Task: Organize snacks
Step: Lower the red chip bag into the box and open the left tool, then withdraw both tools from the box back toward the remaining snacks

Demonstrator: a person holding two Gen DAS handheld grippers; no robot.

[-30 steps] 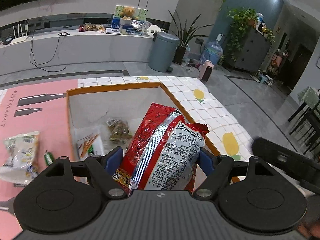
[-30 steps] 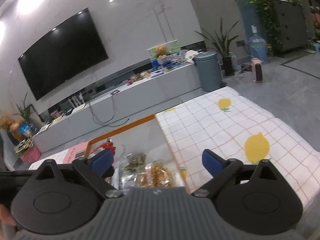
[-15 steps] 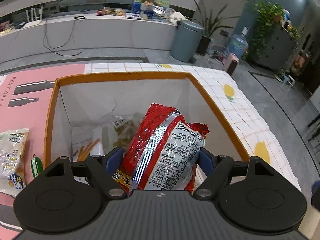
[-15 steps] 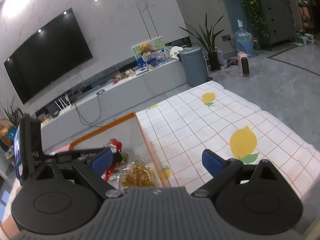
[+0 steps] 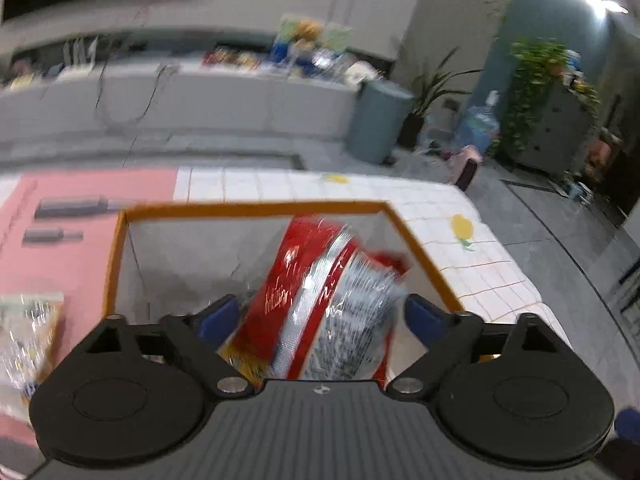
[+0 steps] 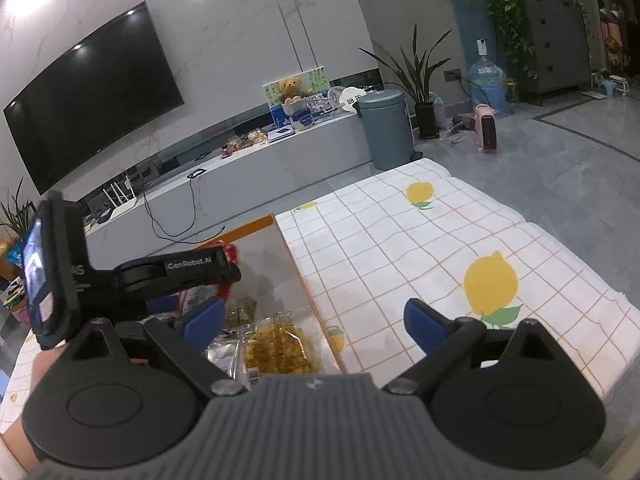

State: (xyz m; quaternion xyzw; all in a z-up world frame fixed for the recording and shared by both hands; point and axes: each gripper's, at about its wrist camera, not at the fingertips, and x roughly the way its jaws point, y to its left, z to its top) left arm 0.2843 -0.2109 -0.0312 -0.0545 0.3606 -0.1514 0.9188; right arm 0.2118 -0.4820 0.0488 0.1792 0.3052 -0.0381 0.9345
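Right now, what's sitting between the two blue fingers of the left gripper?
The red snack bag fills the gap between the left gripper fingers, above the orange-rimmed box. The left wrist view shows this, though blurred.

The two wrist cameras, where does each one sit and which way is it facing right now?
Left wrist: rides the left tool, looking forward and down into the orange-rimmed bin; its blue pads flank the red snack bag.
Right wrist: rides the right tool, open, aimed over the lemon tablecloth toward the TV; the left tool and the person's hand show.
Shared: the bin, the grey trash can.
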